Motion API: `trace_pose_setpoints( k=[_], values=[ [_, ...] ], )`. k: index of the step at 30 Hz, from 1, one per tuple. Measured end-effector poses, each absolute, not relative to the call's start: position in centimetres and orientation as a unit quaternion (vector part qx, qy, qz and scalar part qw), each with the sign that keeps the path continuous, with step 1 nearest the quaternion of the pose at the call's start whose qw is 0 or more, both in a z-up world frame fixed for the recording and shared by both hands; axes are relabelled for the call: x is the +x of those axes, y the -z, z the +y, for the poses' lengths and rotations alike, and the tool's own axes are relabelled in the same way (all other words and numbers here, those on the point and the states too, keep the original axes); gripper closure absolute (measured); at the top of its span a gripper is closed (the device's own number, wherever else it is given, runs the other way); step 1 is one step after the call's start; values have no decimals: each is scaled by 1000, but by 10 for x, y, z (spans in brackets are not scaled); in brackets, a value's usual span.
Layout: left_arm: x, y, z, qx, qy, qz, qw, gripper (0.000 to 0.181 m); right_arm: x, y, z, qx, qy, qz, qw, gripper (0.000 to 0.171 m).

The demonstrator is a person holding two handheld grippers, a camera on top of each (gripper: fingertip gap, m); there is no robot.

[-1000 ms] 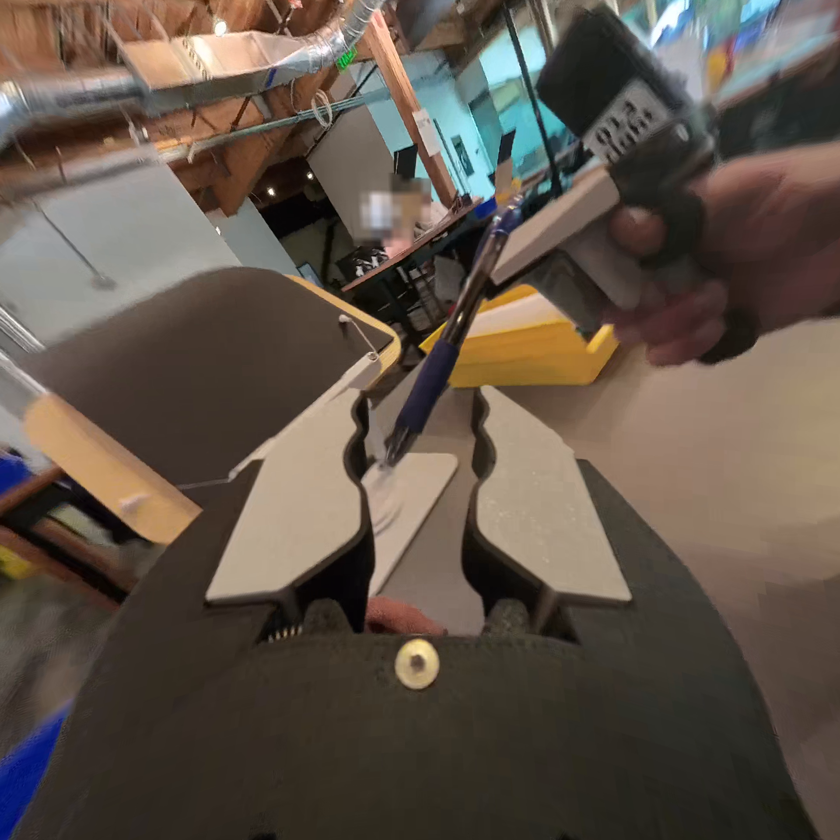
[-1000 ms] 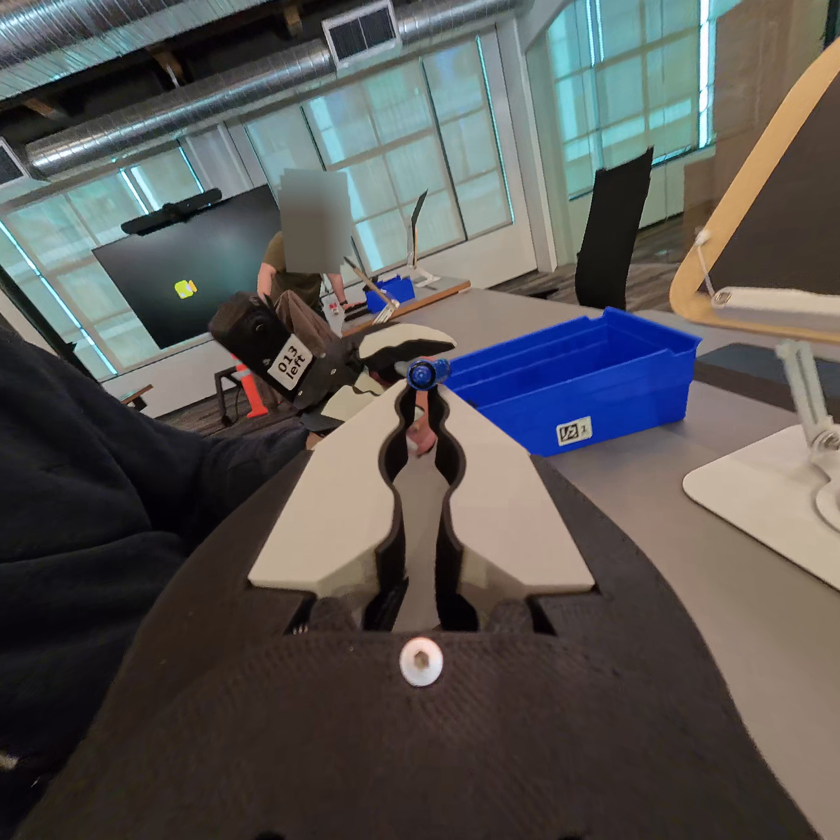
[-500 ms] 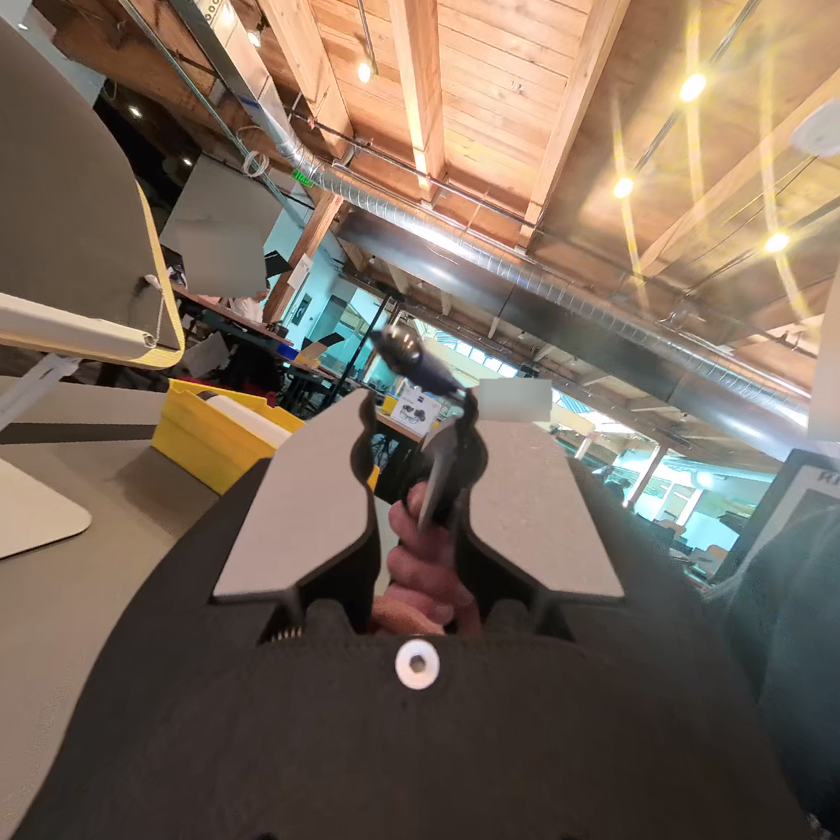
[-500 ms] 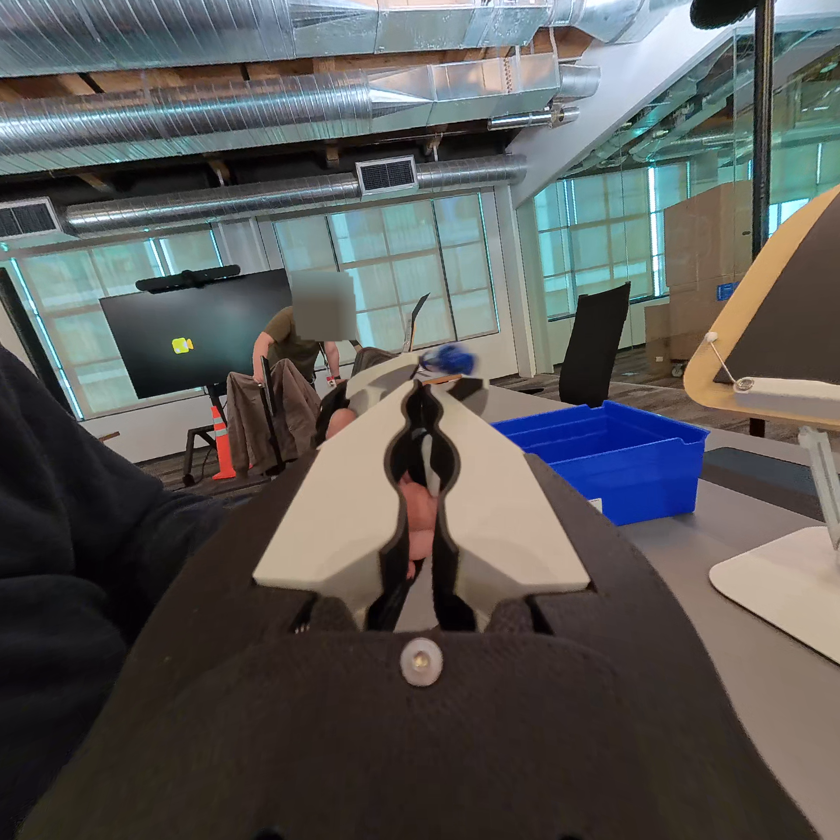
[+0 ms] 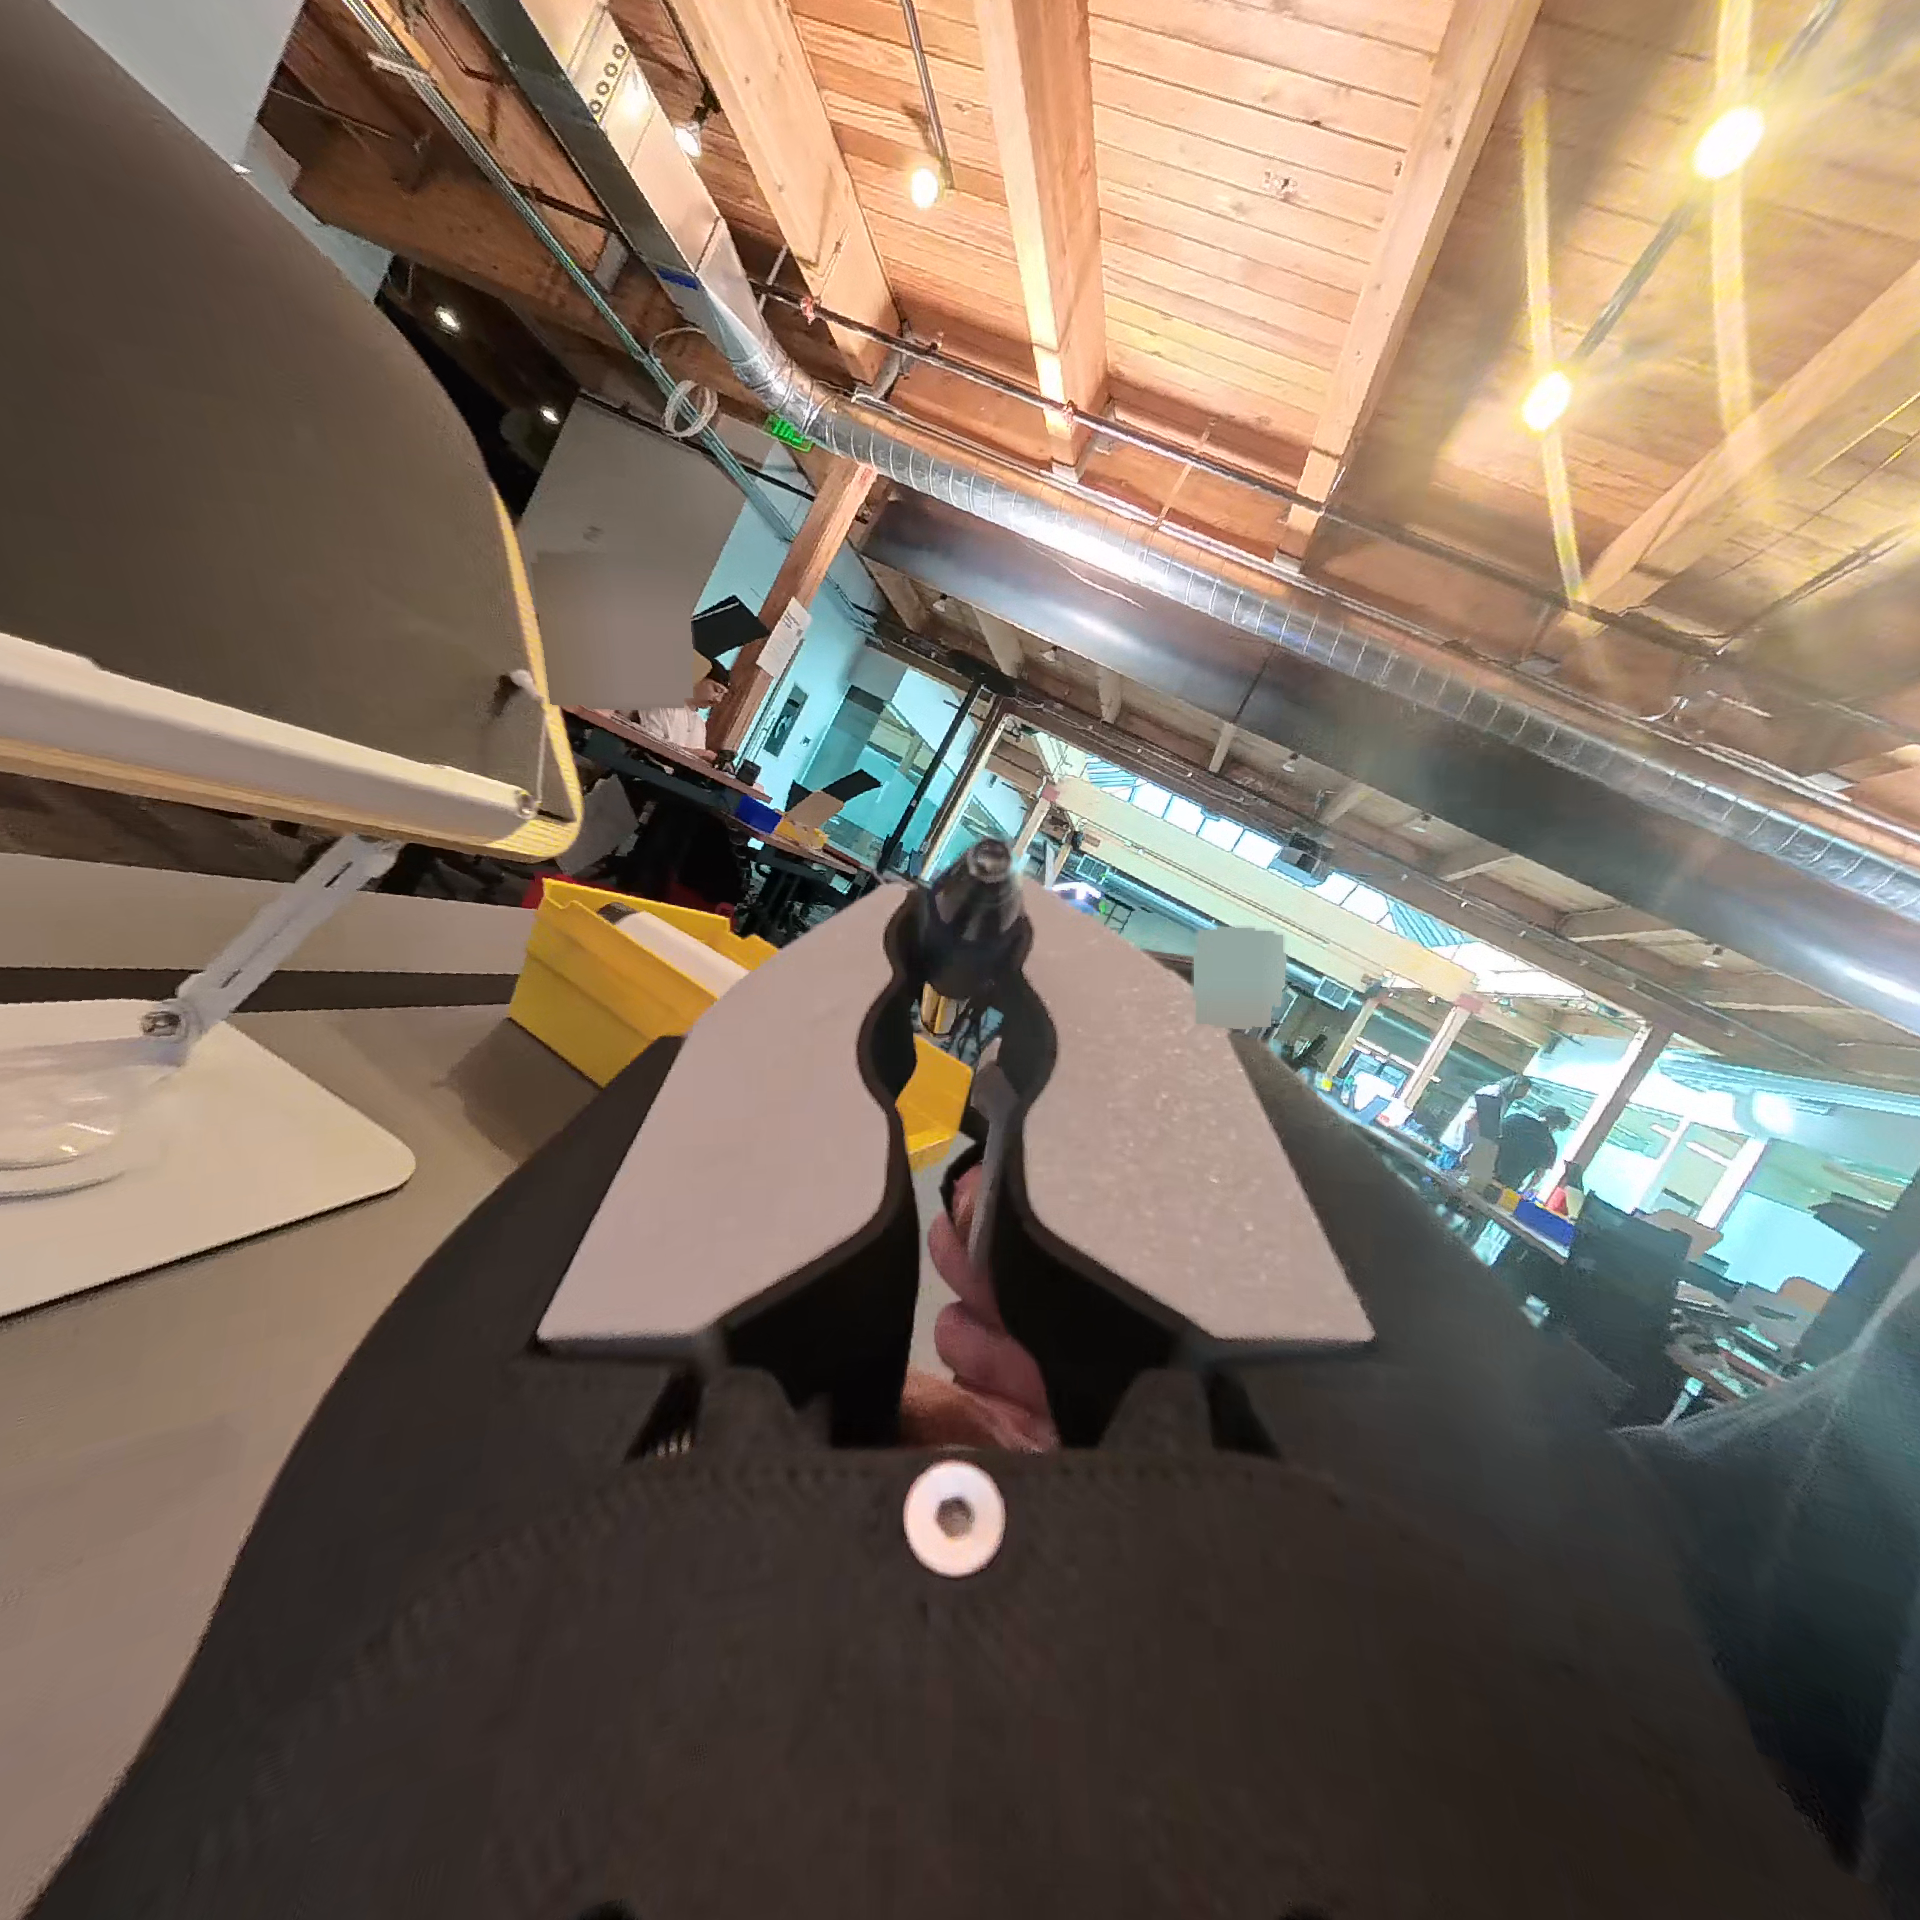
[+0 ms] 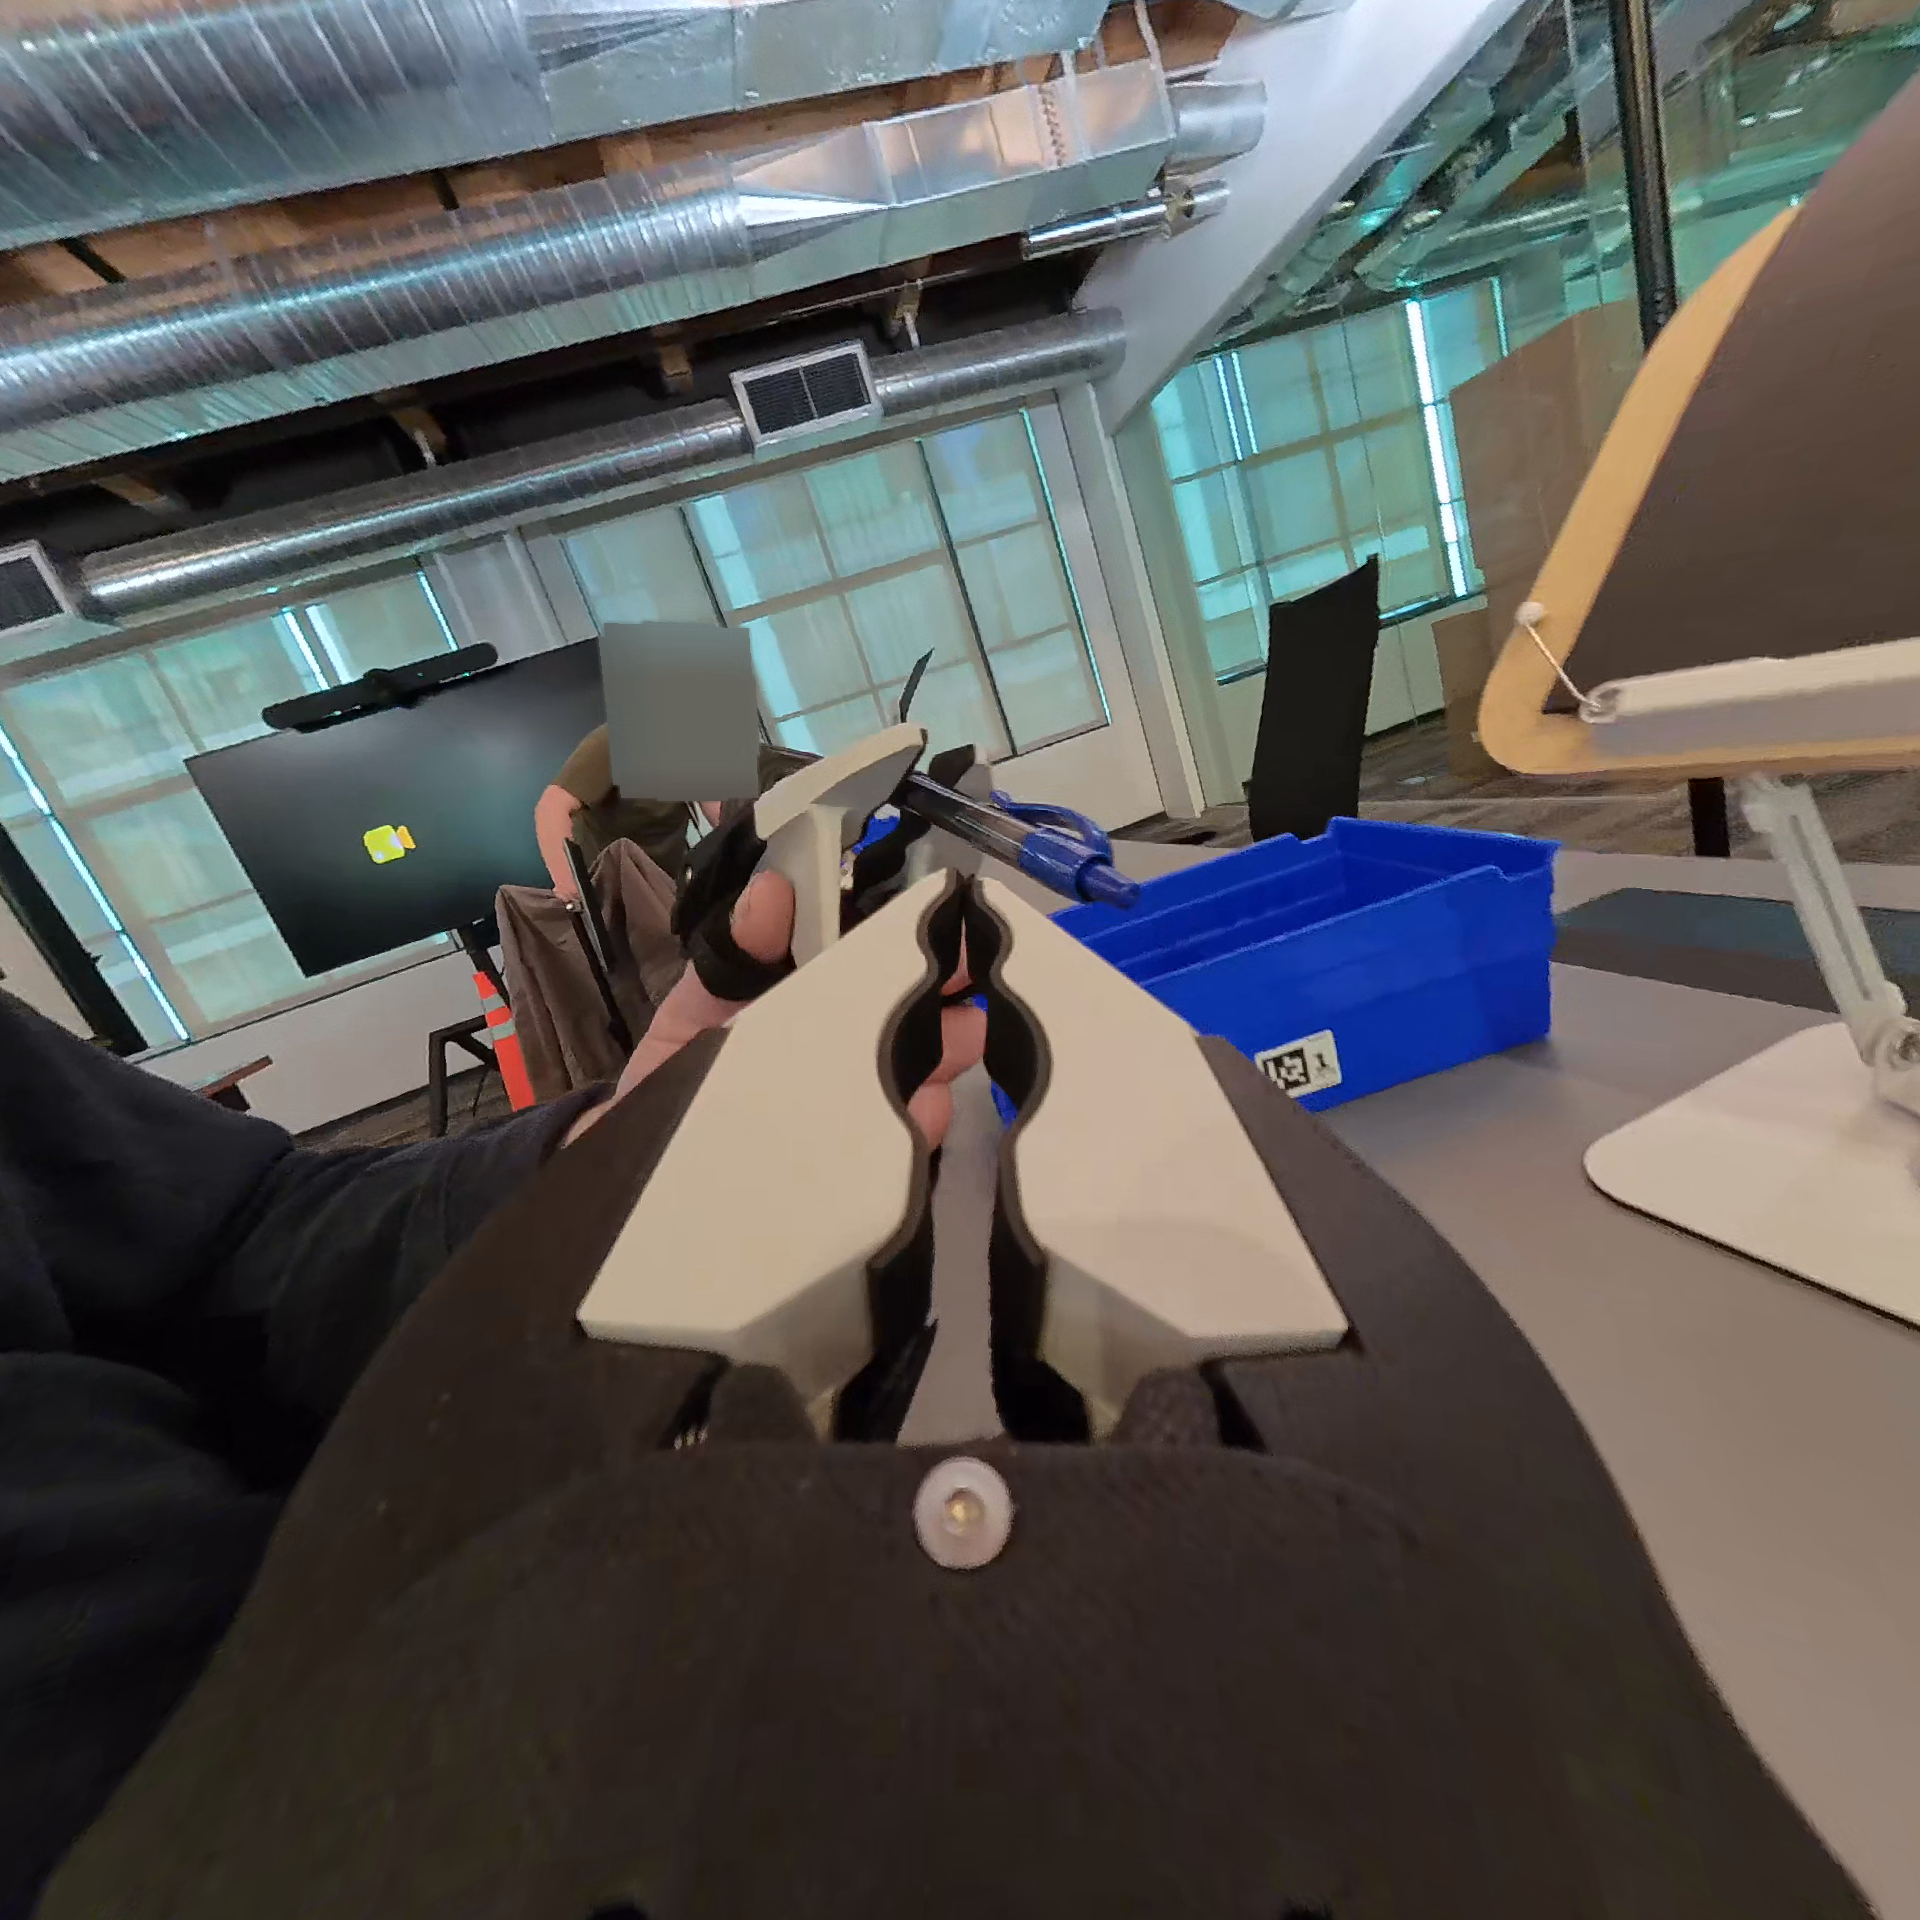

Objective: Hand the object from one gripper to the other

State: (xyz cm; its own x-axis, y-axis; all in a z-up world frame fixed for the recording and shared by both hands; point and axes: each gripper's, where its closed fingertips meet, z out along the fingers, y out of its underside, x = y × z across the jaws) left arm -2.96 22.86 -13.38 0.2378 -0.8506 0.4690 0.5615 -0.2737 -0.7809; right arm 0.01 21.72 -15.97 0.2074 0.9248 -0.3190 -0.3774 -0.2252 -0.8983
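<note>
Evidently the handover has just been completed. 1 s ago the right tongs held the pen and the left tongs stood apart around its tip; 0.5 s ago both sets were at the pen together; now only the left set has it.

Left wrist view, from left to right: a white lamp base (image 5: 208, 1132) rests on the grey table (image 5: 125, 1455), a yellow bin (image 5: 613, 977) stands behind it, and the left tongs (image 5: 961, 940) are clamped on the pen (image 5: 971, 904), whose dark end points forward out of the tips. This view looks steeply up at the wooden ceiling, so the left tool is tilted upward. Fingers of the holding hand (image 5: 977, 1320) show through the gap behind the jaws.

Right wrist view, from left to right: a dark sleeve (image 6: 156, 1299), then the left hand (image 6: 748, 935) gripping its tool, raised clear of the table. The left tongs (image 6: 914, 774) hold the pen (image 6: 997, 826) by its clear barrel, the blue clip end slanting down toward the blue bin (image 6: 1340, 966). The right tongs (image 6: 961, 894) are drawn nearly together with only a narrow slit and nothing between them, just below and short of the pen. A second lamp base (image 6: 1766, 1184) lies at the right.

Judgement: 1 transfer is done; the pen sits off-centre in the grip and could pivot if jolted.
</note>
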Motion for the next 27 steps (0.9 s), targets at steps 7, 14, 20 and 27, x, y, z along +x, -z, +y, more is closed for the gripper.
trace_pose_setpoints(
  k=[7,14,20,27],
  values=[
    [-33,148,237,-587,436,281,622,170,8,176,228,-607,-430,-343,573,117],
    [-3,155,203,-582,277,521,560,170,-24,196,221,-586,-238,-558,538,111],
    [0,163,150,-462,217,701,498,169,-30,200,149,-481,-482,-653,330,142],
    [-2,177,117,-423,226,781,399,170,-32,215,116,-404,-493,-723,265,163]
  ],
)
